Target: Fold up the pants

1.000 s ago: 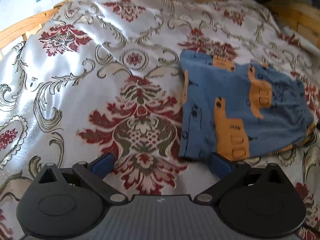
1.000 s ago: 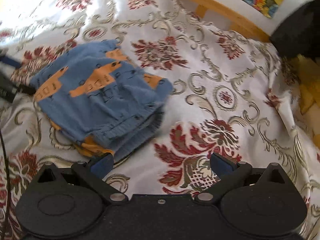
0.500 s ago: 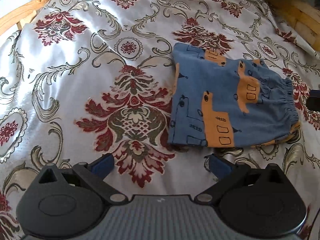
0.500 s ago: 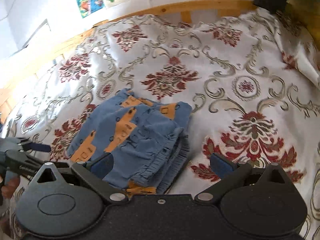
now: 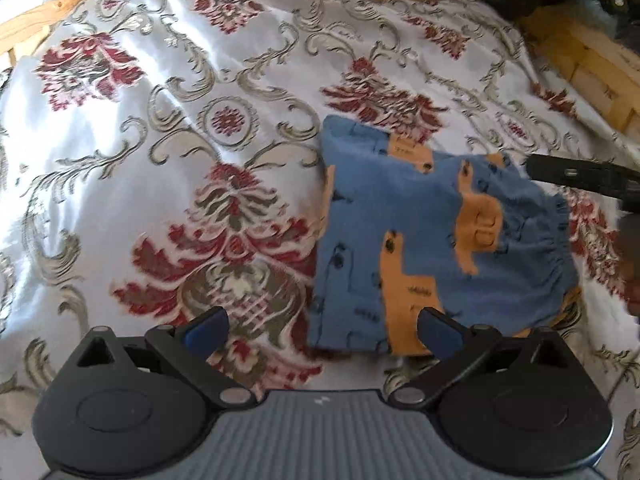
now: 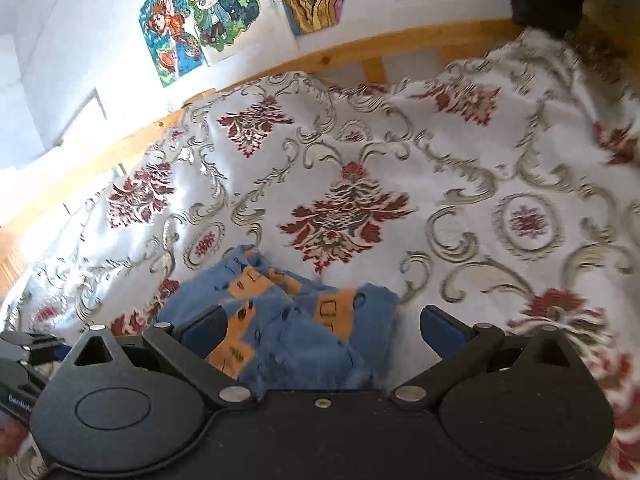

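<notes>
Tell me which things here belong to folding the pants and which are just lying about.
Part of the job:
blue pants, folded
left hand-held gripper, open
right hand-held gripper, open
patterned bedspread, the work surface

Just there:
wall pictures
wooden bed frame

Left gripper (image 5: 320,330) and right gripper (image 6: 320,330), fingers (image 5: 206,326) apart
</notes>
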Tool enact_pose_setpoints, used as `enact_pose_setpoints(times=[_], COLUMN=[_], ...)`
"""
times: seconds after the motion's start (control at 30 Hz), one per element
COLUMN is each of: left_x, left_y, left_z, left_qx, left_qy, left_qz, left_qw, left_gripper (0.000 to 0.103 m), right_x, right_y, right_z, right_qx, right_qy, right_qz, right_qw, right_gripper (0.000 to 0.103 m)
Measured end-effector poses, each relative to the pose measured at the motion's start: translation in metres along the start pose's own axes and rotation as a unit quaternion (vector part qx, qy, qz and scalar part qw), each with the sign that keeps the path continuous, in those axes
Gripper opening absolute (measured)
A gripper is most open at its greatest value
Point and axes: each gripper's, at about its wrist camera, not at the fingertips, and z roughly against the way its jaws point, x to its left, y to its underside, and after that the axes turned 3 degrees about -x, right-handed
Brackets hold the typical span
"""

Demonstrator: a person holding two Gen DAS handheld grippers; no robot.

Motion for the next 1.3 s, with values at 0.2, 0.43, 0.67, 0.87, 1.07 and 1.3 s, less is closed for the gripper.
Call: enact_pose_setpoints(times=[0.2,0.43,0.67,0.87,1.07,1.3], left_x=[0.005,0.017,0.023,0.024,0.032,0.027], left_y=[0.003,0.002,0.003,0.005,0.003,0.001], left_z=[-0.006,-0.006,-0.012,-0.011,-0.018,-0.02], left_qx=[-0.003,-0.023,-0.018,-0.005,0.006,0.017], left_qy=[0.032,0.1,0.117,0.097,0.105,0.083], left_qz=[0.015,0.059,0.089,0.09,0.119,0.105], left_qw=[0.9994,0.993,0.989,0.9912,0.9873,0.9909], left_gripper=[0.103,0.103,0.092,0.082,0.08,0.062], right_x=[-0.036,-0.038,-0.036,-0.032,-0.026,-0.017], right_y=[0.011,0.019,0.022,0.021,0.029,0.037], right_z=[-0.028,-0.022,-0.02,-0.021,-0.021,-0.019], right_qx=[-0.005,-0.023,-0.024,-0.009,-0.023,-0.046], right_qy=[-0.03,-0.083,-0.067,-0.013,0.002,0.014], right_qz=[-0.087,-0.102,-0.114,-0.108,-0.083,-0.054], right_qw=[0.996,0.991,0.991,0.994,0.996,0.997], right_gripper=[0.102,0.102,0.076,0.045,0.036,0.025])
